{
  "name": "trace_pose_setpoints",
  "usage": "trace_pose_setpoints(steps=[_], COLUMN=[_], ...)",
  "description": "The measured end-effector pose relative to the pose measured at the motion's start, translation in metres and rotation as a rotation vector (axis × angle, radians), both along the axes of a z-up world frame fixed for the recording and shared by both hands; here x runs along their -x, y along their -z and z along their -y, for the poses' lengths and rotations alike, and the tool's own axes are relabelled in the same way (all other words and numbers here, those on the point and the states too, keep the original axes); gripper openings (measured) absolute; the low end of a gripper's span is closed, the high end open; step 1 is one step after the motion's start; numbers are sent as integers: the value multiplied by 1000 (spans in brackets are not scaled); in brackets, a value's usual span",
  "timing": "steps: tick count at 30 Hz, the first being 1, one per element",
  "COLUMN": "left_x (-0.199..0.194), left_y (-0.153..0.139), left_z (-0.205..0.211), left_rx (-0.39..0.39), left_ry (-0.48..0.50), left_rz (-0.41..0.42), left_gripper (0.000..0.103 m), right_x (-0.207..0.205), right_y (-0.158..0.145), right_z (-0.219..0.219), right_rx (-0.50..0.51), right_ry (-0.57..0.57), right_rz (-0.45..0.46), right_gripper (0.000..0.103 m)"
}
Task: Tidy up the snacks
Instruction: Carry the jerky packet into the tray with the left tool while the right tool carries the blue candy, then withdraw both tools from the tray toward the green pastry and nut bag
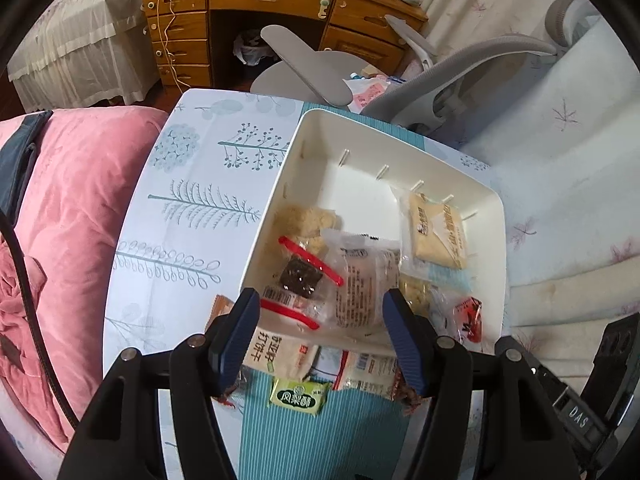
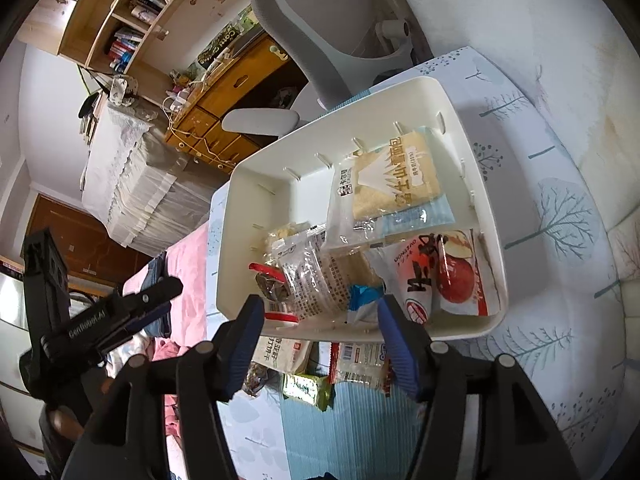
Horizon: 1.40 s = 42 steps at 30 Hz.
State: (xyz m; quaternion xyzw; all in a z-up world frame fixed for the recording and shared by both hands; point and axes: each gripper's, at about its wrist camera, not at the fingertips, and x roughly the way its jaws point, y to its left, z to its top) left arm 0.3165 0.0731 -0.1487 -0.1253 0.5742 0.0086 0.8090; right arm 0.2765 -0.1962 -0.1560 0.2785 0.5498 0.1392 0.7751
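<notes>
Progress: well on the way, I'd judge; most snacks already lie in the cream bin (image 1: 316, 136), a handful are left outside it.
Bin: it sits right ahead of both claws, the far half bare, the near half piled up.
Done, largest first: the flat cracker pack (image 2: 394, 178) leans on the bin's far wall beyond the right claw (image 2: 318, 330); the apple-print pack (image 2: 450, 276) lies ahead and to that claw's right; the clear printed pouch (image 1: 362, 288) sits just ahead of the left claw (image 1: 320, 322); the red-edged dark sweet (image 1: 300, 276) lies a touch to its left.
Left over: the beige biscuit pack (image 1: 280, 354), the white-and-red pack (image 1: 370, 368) and the small green sachet (image 1: 298, 394) lie outside the bin, under and between the left claw's arms.
Claws: both released, jaws apart, nothing gripped.
Surface: a tree-print cloth (image 1: 192, 200) over the counter, with a striped teal band nearest the claws.
Room: pink quilt (image 1: 68, 216) to the left claw's left, grey swivel chair (image 2: 320, 32) and wooden desk (image 1: 256, 0) beyond the bin.
</notes>
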Motion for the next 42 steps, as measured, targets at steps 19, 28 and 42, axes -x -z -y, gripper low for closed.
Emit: trace_pose_setpoints(steps=[19,28,42], left_x=[72,93,96], left_y=[33,74,135], left_z=[15,18,29], left_rx=[-20,14,-28], left_ry=[53,51,68], left_rz=[38,-45,-171], left_gripper=[64,68,78], right_x=[57,76,95], right_y=[-3,15,55], right_z=[17,4,-19], right_rx=[118,260,457], right_ry=[0,-74,-224], right_rz=[100,120,117], right_gripper=[61,61,61])
